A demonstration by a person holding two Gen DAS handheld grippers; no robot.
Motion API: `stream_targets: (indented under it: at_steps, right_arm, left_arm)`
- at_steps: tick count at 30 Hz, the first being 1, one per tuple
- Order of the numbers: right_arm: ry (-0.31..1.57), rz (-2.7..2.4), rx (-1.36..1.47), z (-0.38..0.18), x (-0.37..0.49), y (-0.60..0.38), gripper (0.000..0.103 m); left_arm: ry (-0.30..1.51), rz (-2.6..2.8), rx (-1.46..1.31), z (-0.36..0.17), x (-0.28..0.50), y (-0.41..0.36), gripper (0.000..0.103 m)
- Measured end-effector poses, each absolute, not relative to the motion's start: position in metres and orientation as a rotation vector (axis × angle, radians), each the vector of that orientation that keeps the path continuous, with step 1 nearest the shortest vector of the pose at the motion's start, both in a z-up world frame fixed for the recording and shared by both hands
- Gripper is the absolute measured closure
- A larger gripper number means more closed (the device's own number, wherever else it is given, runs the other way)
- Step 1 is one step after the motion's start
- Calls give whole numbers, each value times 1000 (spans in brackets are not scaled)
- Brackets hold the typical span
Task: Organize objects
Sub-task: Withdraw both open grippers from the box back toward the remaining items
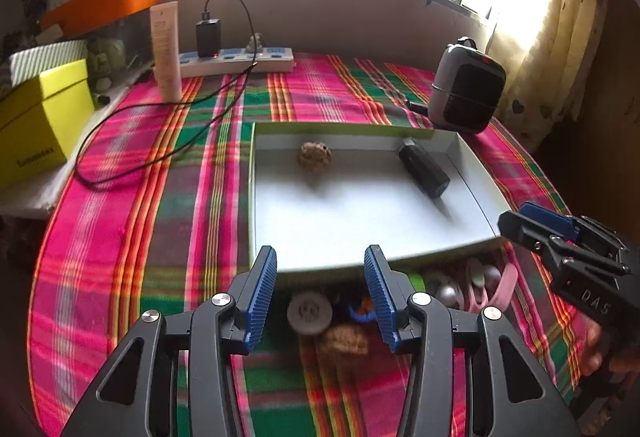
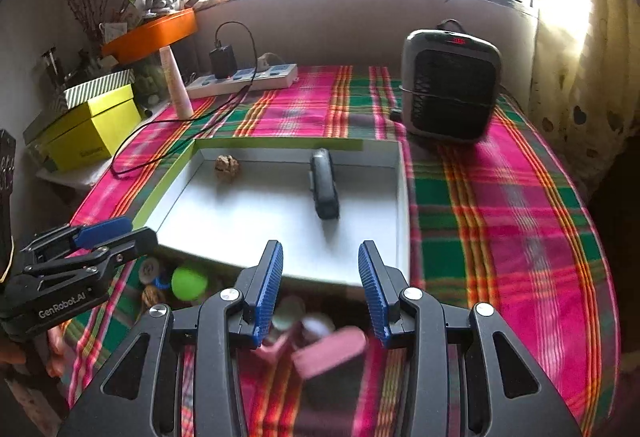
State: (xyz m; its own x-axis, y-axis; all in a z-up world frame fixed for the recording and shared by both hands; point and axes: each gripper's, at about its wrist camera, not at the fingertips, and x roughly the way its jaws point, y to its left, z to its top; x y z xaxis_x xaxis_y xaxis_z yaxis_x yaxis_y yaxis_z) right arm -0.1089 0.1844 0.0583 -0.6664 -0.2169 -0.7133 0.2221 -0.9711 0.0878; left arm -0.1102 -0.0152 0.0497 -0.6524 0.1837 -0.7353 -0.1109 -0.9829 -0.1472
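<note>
Bright window light fills the top of both frames, and below it a table with a plaid cloth (image 1: 168,237) in pink, green and orange covers nearly all the rest. On this cloth, in the middle of the frame, lies a shallow white tray (image 1: 360,237) with a green outer edge. Behind it, at the upper right, stands a grey and black heater (image 2: 452,85) with a red display. At the left edge I see a yellow box (image 1: 40,117), and an orange bin (image 1: 108,3) higher up. A white power strip (image 1: 236,59) with a black charger (image 1: 208,37) lies at the back, and a pale tube (image 1: 166,53) stands upright just beside it.

Inside the tray, a black cylinder (image 1: 424,173) lies on its side toward the right wall, and a brown walnut (image 1: 314,159) sits near the back wall, well apart from it.

My left gripper (image 1: 320,293) is at the bottom of the left wrist view, its blue pads spread with nothing between them. My right gripper (image 2: 320,289) is the same in its own view, spread and holding nothing. Both hover at the near edge of the tray.

Small things lie on the cloth just before the tray, blurred: a grey round cap (image 1: 310,313), a second walnut (image 1: 346,343), a green ball (image 2: 189,282), and some pink pieces (image 2: 328,353) which I cannot identify.
</note>
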Motion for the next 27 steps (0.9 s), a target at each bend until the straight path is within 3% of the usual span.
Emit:
stream_targets:
  at_steps: [17,27]
  right_arm:
    - [13,-2697,1219,34,-68,199,62]
    - [-105,-2675,1226,25,-72,197,62]
  left_arm:
    - [-193,2660,-1307,22,-71,-23,59]
    - [-205,2636,-1346,12,-67,-19,59]
